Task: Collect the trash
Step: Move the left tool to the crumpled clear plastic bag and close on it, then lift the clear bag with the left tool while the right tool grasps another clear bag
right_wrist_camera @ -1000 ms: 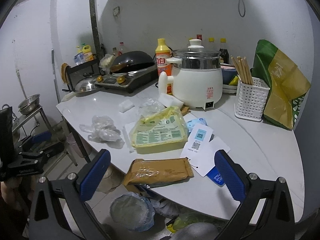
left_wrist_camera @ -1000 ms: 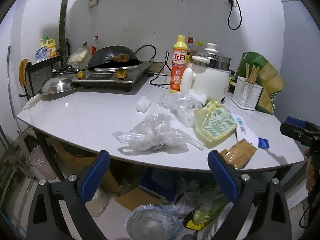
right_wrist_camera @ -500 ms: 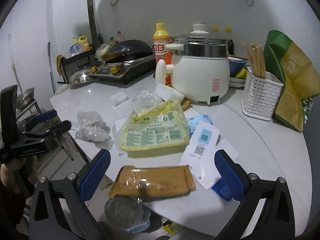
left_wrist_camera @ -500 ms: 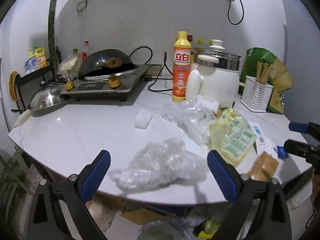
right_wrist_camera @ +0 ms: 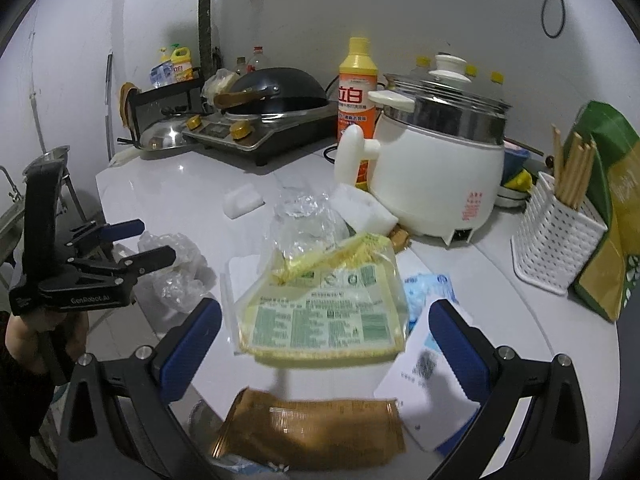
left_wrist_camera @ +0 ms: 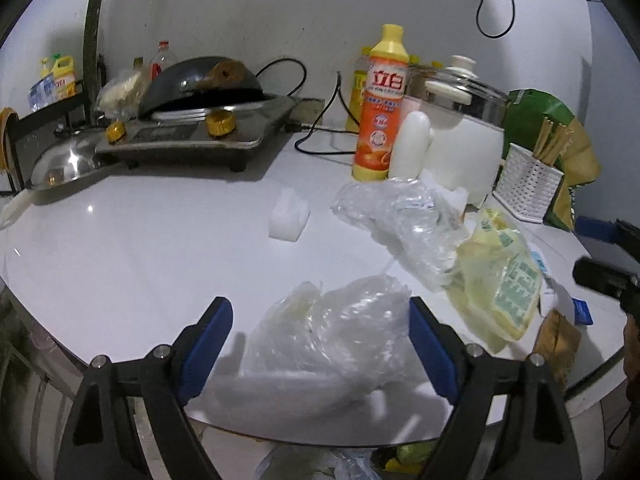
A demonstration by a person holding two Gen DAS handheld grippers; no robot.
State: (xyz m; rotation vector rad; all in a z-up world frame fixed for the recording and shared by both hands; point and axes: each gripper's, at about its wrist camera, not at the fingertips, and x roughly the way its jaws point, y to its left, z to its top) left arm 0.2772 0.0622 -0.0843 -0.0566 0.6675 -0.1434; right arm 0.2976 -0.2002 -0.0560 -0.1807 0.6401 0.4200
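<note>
My left gripper (left_wrist_camera: 320, 320) is open, its blue pads on either side of a crumpled clear plastic bag (left_wrist_camera: 332, 328) at the white table's near edge; it also shows in the right wrist view (right_wrist_camera: 140, 246). A second clear bag (left_wrist_camera: 404, 216) lies further in. My right gripper (right_wrist_camera: 324, 328) is open over a yellow plastic package (right_wrist_camera: 324, 304), with a brown wrapper (right_wrist_camera: 312, 432) below it at the table edge. A white paper label (right_wrist_camera: 424, 376) and a blue packet (right_wrist_camera: 428, 288) lie beside the package.
A white electric cooker (right_wrist_camera: 436, 176), an orange detergent bottle (left_wrist_camera: 382, 108), a white chopstick basket (right_wrist_camera: 556, 248) and a green-yellow bag (right_wrist_camera: 612, 208) stand at the back. A stove with a wok (left_wrist_camera: 200, 120) is back left. White foam blocks (left_wrist_camera: 288, 216) lie mid-table.
Both grippers have moved forward and up over the table. The left now straddles the crumpled clear bag; the right is nearer the yellow package. Both stay open.
</note>
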